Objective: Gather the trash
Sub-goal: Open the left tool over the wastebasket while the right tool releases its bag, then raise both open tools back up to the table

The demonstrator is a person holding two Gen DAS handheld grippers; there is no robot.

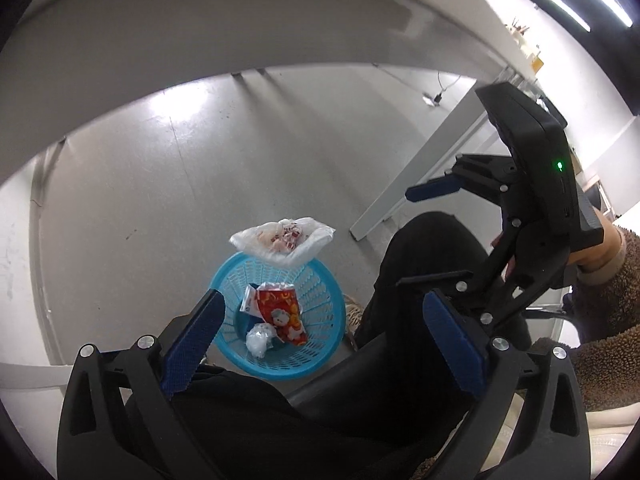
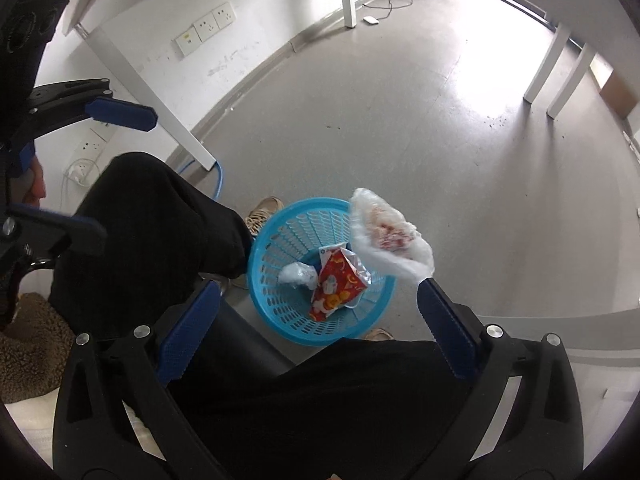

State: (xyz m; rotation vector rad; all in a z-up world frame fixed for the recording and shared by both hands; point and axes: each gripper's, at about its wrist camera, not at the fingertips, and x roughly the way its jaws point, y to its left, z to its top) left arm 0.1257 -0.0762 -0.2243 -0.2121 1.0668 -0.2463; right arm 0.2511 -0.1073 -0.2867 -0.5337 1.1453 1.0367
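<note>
- Trash bag (image 2: 390, 234), clear plastic with red-printed scraps, clings to the right hand-held gripper (image 2: 320, 304)'s outer fingertip above the blue basket (image 2: 280, 300)'s far rim.
- Both hand-held grippers gape, gripping nothing; left hand-held gripper (image 1: 320, 340) too.
- Judgement: shake the bag loose over the basket.

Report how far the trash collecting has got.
Done: a red snack wrapper and a crumpled clear plastic wad lie in the blue basket. In hand: nothing is gripped; both hand-held grippers, left and right, are open, and a clear plastic bag hangs above the basket rim. Left: no other trash shows on the floor.
</note>
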